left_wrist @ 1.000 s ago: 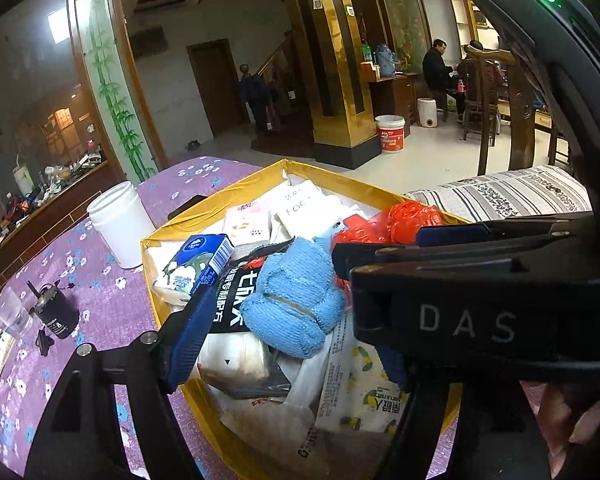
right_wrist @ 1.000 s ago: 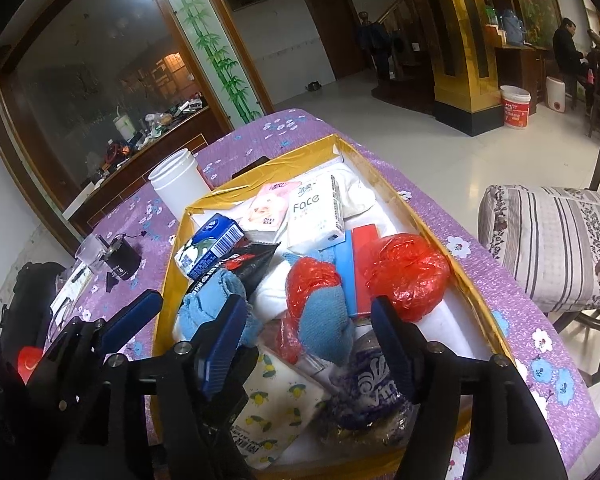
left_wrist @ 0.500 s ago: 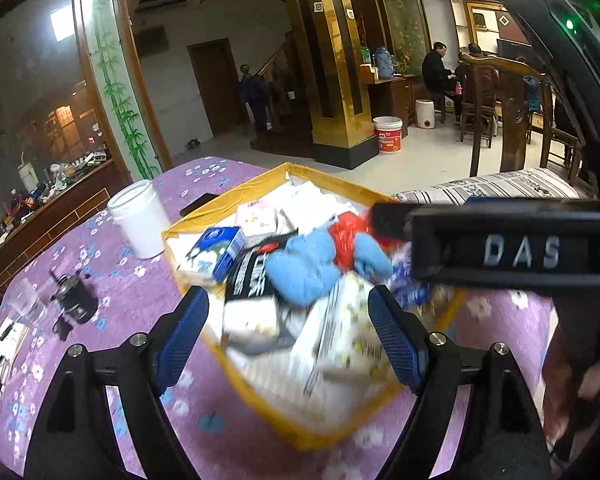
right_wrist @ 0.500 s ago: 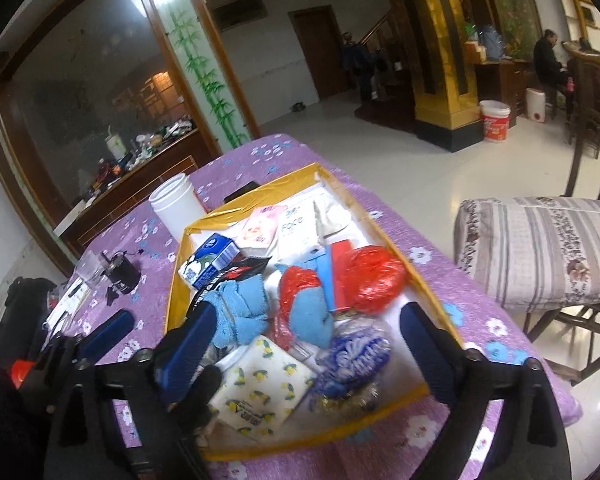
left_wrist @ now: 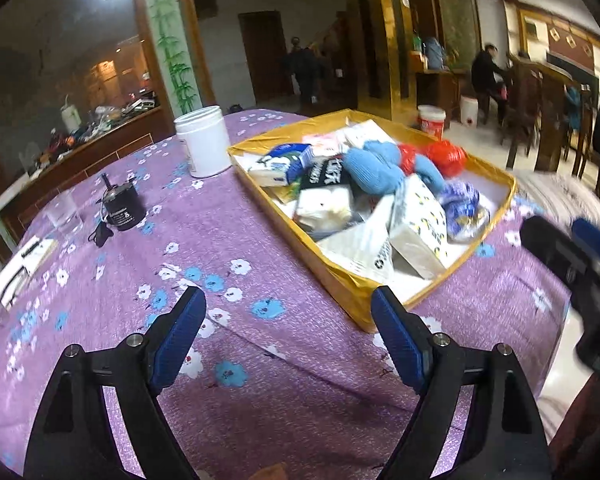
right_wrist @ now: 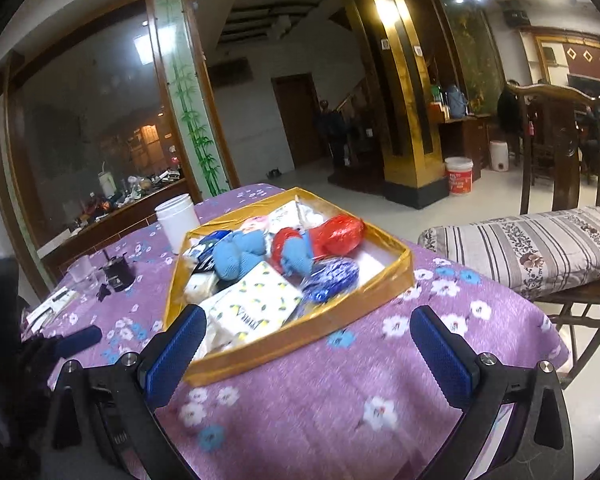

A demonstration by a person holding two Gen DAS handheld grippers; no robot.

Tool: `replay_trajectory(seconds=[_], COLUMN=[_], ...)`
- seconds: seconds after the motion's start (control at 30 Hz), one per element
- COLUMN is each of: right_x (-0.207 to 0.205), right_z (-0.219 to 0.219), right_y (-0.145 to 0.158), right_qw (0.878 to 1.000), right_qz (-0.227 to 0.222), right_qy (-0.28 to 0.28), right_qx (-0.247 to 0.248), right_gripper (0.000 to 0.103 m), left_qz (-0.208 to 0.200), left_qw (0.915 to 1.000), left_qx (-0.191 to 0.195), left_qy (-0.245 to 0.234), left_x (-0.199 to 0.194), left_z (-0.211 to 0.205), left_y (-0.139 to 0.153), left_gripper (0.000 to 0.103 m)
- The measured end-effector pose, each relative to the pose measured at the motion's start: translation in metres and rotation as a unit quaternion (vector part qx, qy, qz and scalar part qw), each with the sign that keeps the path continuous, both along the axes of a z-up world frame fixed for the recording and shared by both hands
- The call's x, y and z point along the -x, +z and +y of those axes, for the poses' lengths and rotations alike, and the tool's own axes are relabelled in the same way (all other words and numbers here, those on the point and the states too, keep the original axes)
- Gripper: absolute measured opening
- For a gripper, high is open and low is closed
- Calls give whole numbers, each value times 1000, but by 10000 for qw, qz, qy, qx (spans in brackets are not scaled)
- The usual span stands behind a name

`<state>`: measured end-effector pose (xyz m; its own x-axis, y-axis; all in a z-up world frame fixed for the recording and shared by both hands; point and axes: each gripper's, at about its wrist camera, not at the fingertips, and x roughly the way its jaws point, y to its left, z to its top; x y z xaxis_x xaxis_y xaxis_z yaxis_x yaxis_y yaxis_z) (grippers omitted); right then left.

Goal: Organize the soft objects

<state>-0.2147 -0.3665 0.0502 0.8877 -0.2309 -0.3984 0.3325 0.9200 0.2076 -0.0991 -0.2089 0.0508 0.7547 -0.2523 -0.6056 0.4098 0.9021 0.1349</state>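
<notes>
A gold tray on the purple flowered table holds a heap of soft things: a blue knitted bundle, red plastic bags, tissue packs with lemon print, a blue foil pack. My left gripper is open and empty, over the table in front of the tray's left corner. My right gripper is open and empty, in front of the tray's near edge; it also shows at the right of the left wrist view.
A white jar stands behind the tray. A small black device, a glass and papers lie at the left. A striped cushion lies on a chair at the right.
Both grippers have pulled back from above the tray toward the table's near side and stay open. The heap in the tray now lies further away.
</notes>
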Motion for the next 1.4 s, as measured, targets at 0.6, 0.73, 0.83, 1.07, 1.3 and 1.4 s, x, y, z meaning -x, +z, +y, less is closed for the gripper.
replay_trajectory(seconds=[0.6, 0.73, 0.83, 1.07, 1.3, 1.4], right_x=[20, 21, 19, 18, 17, 18], right_z=[31, 30, 28, 33, 34, 33], right_y=[4, 4, 3, 3, 3, 4], right_qw=[9996, 9997, 9998, 9995, 9997, 9996], right_qz=[87, 71, 85, 101, 102, 99], right_qy=[219, 185, 164, 208, 194, 195], right_qx=[150, 169, 124, 200, 144, 150], right_gripper=[103, 103, 103, 103, 103, 103], left_qz=[-904, -818, -865, -871, -860, -839], left_qw=[9935, 9943, 9936, 9937, 9935, 9938], left_qx=[-155, -157, -172, -203, -246, -262], left_qy=[668, 671, 704, 676, 698, 685], left_x=[10, 6, 9, 10, 9, 9], left_z=[3, 3, 4, 4, 5, 5], left_y=[3, 2, 2, 2, 0, 0], left_gripper=[86, 86, 86, 86, 86, 86])
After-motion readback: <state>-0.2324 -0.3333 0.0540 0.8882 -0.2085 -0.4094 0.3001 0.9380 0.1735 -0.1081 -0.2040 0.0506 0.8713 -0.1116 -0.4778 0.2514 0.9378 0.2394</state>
